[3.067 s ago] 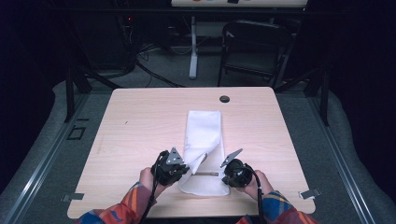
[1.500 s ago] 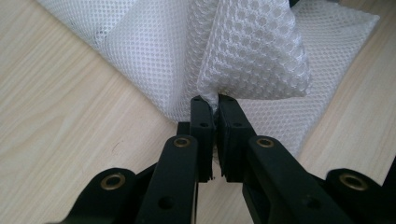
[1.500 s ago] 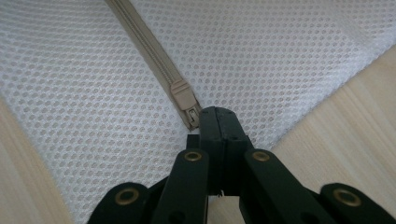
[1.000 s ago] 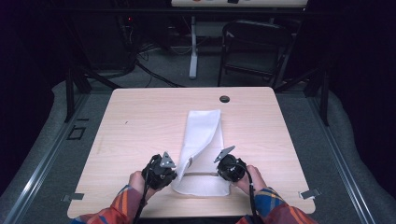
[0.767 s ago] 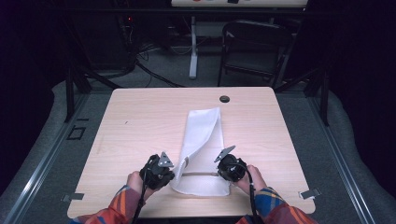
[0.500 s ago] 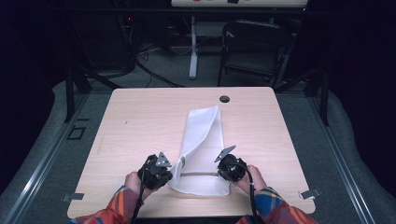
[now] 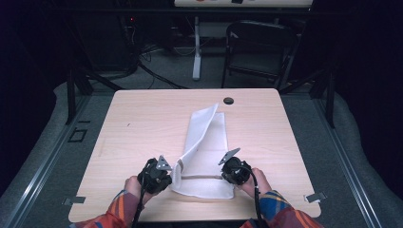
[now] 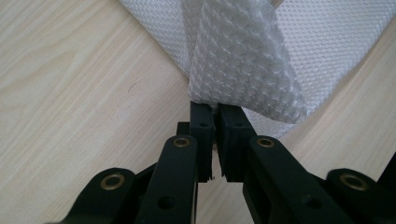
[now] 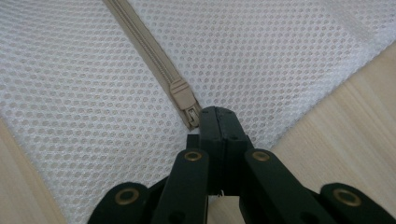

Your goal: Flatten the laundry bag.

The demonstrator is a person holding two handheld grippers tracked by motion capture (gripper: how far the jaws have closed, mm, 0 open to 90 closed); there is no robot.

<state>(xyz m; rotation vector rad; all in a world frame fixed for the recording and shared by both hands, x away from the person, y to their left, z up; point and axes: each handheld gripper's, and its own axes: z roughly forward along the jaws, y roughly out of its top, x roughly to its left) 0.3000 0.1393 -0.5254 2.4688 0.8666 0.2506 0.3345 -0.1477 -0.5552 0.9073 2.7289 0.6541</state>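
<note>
A white mesh bag [image 7: 209, 142] lies lengthwise on the wooden table [image 7: 142, 123], with a beige zipper [image 7: 202, 176] across its near end. My left gripper [image 7: 174, 174] is shut on the bag's near left edge and holds it up as a standing fold. The left gripper view has the jaws [image 8: 215, 109] pinched on that doubled mesh [image 8: 243, 56]. My right gripper [image 7: 223, 176] is shut at the bag's near right side. In the right gripper view its tips [image 9: 218, 116] press into the mesh [image 9: 257, 56] right beside the zipper slider [image 9: 183, 98], whose pull tab lies against the left jaw.
A round cable hole [image 7: 228, 100] sits near the table's far edge. Beyond the table stand a dark folding chair [image 7: 259, 47] and a white post [image 7: 196, 47] on grey floor. Bare wood lies on both sides of the bag.
The bag's left edge has risen into a taller fold from the left gripper to the far corner. Earlier, both grippers drew the bag nearer. The right gripper has stayed put.
</note>
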